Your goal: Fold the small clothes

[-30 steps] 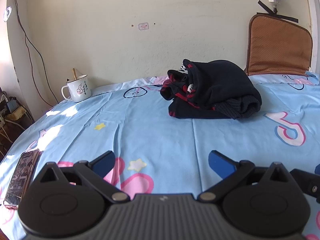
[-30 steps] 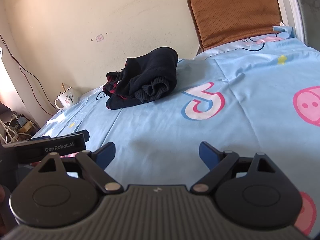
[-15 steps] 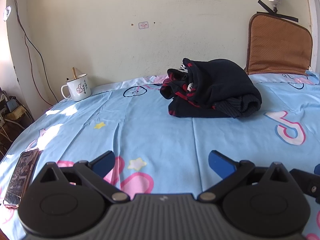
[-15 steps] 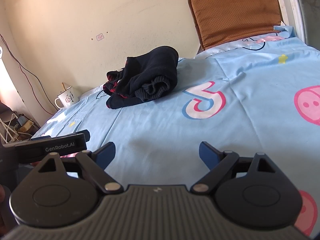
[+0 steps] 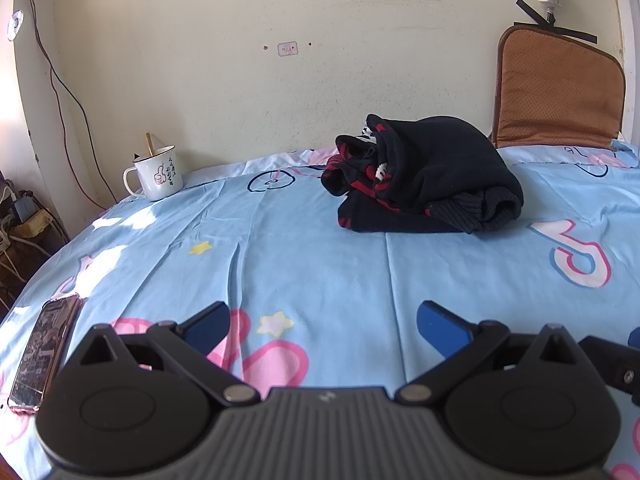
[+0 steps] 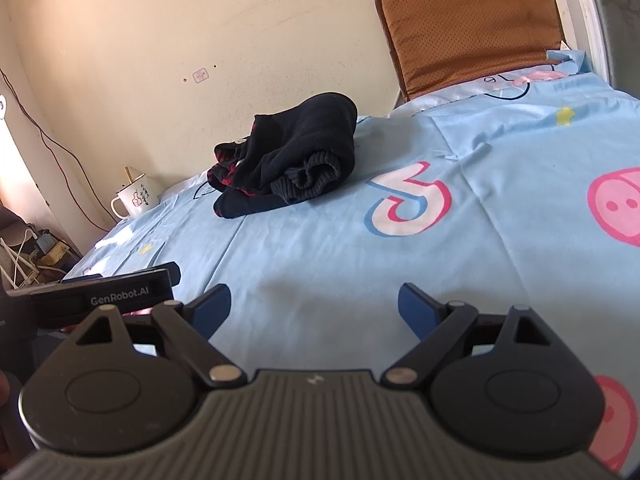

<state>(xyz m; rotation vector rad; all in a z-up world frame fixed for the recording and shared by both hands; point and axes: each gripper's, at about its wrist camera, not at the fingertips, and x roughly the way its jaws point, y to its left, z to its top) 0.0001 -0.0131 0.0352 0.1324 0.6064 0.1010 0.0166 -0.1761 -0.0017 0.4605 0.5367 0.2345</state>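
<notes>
A small dark navy garment with red trim (image 5: 428,176) lies crumpled in a heap on the light blue patterned sheet (image 5: 312,256), near the far wall. It also shows in the right wrist view (image 6: 292,160). My left gripper (image 5: 322,322) is open and empty, low over the sheet, well short of the garment. My right gripper (image 6: 314,308) is open and empty too, to the right of the left one. The left gripper's body (image 6: 116,296) shows at the left of the right wrist view.
A white mug (image 5: 156,176) with a stick in it stands at the sheet's far left edge. A phone (image 5: 42,348) lies at the near left edge. A brown cushion (image 5: 558,96) leans on the wall at the far right. Cables and a power strip (image 5: 24,220) lie off the left side.
Both grippers have drifted slightly; the garment sits a touch lower in the right wrist view. Nothing was taken hold of or let go.
</notes>
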